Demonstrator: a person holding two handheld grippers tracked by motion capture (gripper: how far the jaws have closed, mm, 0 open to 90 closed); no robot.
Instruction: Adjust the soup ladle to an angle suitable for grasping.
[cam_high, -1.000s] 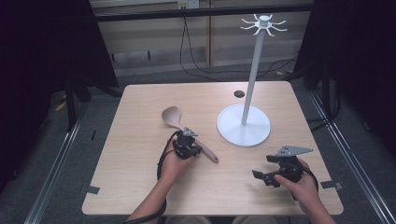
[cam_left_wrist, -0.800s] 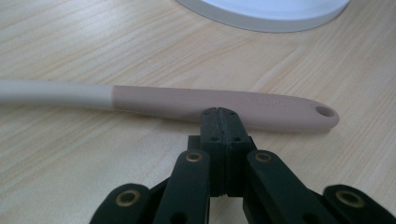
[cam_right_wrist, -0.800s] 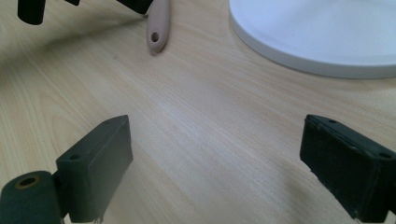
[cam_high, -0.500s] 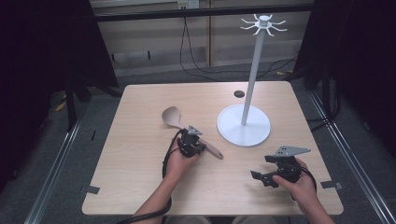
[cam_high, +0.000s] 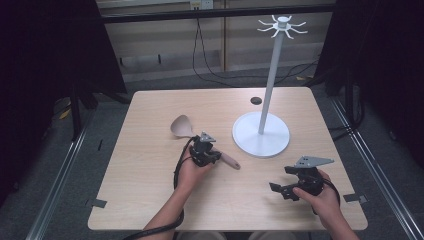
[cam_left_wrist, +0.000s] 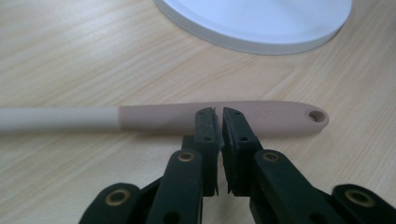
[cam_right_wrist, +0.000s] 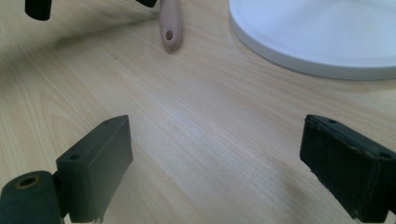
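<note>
Pale wood desk (cam_high: 150, 200) carries a pinkish-beige spoon (cam_high: 182, 126), lying left of centre with its bowl toward the far edge and its handle running toward the near right. High view: the left gripper (cam_high: 206, 151) sits over the handle; whether it grips is not readable there. Left gripper view: the jaws are pressed nearly together, tips touching the near side of the handle (cam_left_wrist: 261, 116), not around it; embossed lettering and a hanging hole show at the handle's end. High view: white stand (cam_high: 261, 141) with a tall pole and hooks on top, right of centre. Right gripper (cam_high: 292, 186) near the near right corner, jaws wide apart over bare wood. Right gripper view adds the handle tip (cam_right_wrist: 169, 37) and the stand's base rim (cam_right_wrist: 308, 60).
</note>
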